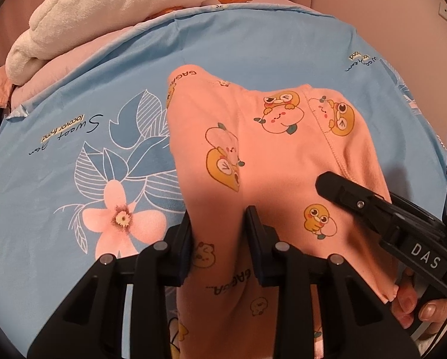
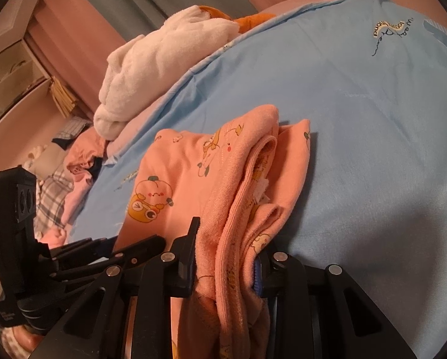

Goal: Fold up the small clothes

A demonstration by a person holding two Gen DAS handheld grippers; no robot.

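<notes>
Peach cotton garment (image 1: pixel 268 161) pinched in left gripper (image 1: pixel 220 233) at 6 o'clock, bunched edge clamped in right gripper (image 2: pixel 226 254); lifted off blue sheet (image 1: pixel 74 137), presumably for folding.

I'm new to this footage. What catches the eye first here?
A peach garment printed with cartoon animals lies mid-frame on a blue flowered sheet, pinched by the left tool and the right tool. A white towel sits heaped at the sheet's far edge.
</notes>
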